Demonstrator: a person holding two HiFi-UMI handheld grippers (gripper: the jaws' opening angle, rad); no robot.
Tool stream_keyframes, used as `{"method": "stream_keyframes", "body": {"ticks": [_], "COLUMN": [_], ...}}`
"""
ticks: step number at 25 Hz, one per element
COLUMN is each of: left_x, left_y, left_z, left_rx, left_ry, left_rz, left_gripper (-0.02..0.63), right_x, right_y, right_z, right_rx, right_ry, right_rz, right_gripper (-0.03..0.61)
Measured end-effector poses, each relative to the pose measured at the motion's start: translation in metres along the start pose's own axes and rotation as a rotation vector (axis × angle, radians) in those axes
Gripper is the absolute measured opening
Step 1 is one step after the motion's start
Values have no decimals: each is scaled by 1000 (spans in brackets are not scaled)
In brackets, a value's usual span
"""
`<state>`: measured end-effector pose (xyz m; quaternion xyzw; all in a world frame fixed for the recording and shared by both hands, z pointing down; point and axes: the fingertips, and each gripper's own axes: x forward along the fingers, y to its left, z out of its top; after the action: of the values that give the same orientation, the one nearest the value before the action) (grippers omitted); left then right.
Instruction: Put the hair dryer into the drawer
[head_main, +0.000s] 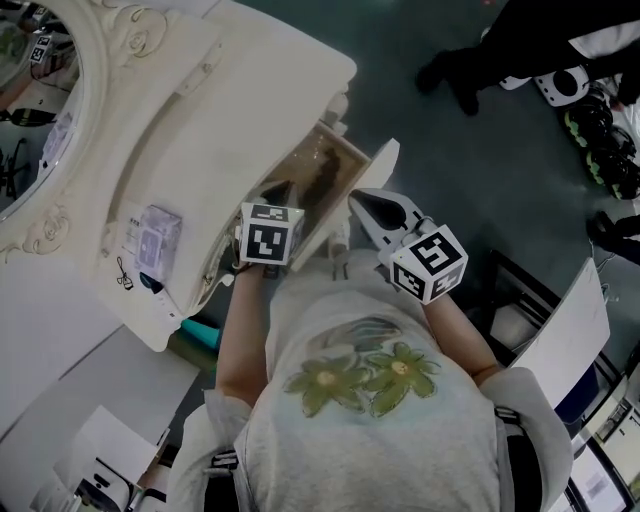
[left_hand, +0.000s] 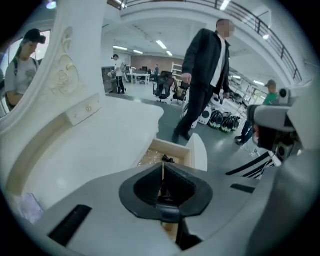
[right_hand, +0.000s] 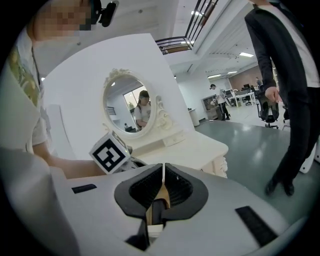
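Note:
The white dressing table (head_main: 230, 110) has its drawer (head_main: 362, 188) pulled open. Inside the drawer lies a dark object (left_hand: 167, 159), only partly seen; it looks like the hair dryer. My left gripper (head_main: 272, 208) hangs above the drawer's near end, pointing steeply down. Its jaws (left_hand: 163, 165) are shut with nothing between the pads. My right gripper (head_main: 372, 208) hovers just right of the drawer front. Its jaws (right_hand: 163, 167) are also shut and empty. The left gripper's marker cube (right_hand: 109, 154) shows in the right gripper view.
An oval mirror (head_main: 40, 90) stands at the table's back, and a small packet (head_main: 155, 238) lies on the top. A person in a dark suit (left_hand: 205, 75) stands on the floor beyond the drawer. Shoes and gear (head_main: 600, 140) lie at the far right.

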<state>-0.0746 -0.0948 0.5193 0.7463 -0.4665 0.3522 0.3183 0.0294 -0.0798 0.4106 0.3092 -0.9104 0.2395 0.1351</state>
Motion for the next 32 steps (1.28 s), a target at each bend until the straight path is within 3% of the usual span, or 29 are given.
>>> {"method": "stream_keyframes", "body": {"ticks": [5,12,21,32], "left_x": [-43,-93,-126,-150], "left_y": [-14,-25,-33,-50], "left_z": [15,4,-23,-36], "left_rx": [-72,-160,-171,-127], "left_ry": [-160,-232,-259,-276], "left_rz": [-51,-100,-135,-201], "left_gripper": [11,11,9,9], "right_x": [-6,-17,-25,-42], "right_y": [20,50,89,117], "right_z": [0,2,-3,-13], "right_rx": [-15,-39,-68,-84], "right_ry": [-21,-60,-74,-63], "right_rz": [0,-6,-14,-48], "right_gripper": [26,26,26,25]}}
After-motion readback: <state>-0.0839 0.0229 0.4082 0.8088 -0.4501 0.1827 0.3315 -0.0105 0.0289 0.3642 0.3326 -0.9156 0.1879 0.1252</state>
